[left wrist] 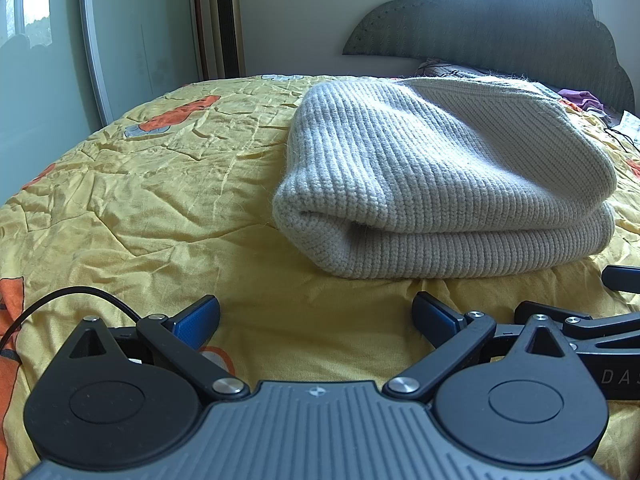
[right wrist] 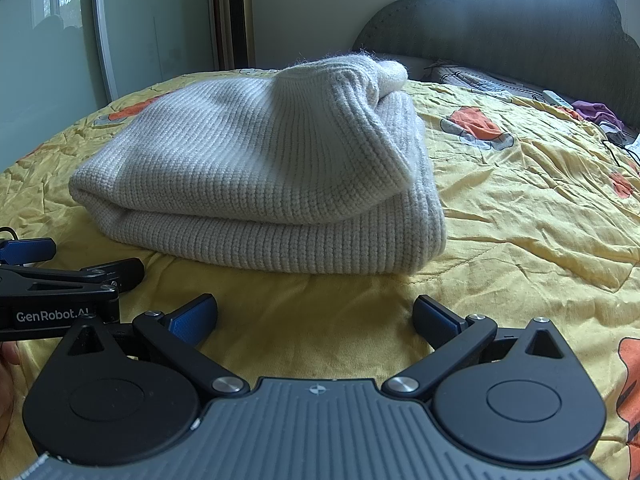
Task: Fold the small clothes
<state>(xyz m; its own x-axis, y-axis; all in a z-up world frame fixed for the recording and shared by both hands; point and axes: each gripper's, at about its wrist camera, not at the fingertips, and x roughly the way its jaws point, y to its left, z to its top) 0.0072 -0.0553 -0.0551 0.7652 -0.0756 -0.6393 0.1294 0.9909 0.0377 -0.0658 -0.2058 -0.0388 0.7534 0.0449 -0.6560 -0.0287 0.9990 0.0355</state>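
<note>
Both claws, left claw (left wrist: 316,316) and right claw (right wrist: 315,316), gape wide and empty, just short of the folded knit sweater (left wrist: 440,184) lying ahead on the bed (left wrist: 160,184); any tidying should probably press layers flat, not drag.

**Bedroom background, non-task items**

Yellow quilt (left wrist: 160,184) with orange prints covers the bed, wrinkled. Grey scalloped headboard (left wrist: 500,24) against the back wall. Gold tower fan (left wrist: 226,20) stands in the far corner beside a glass sliding door (left wrist: 132,40). Purple cloth (right wrist: 598,114) and white remote (right wrist: 556,99) near the headboard.
</note>
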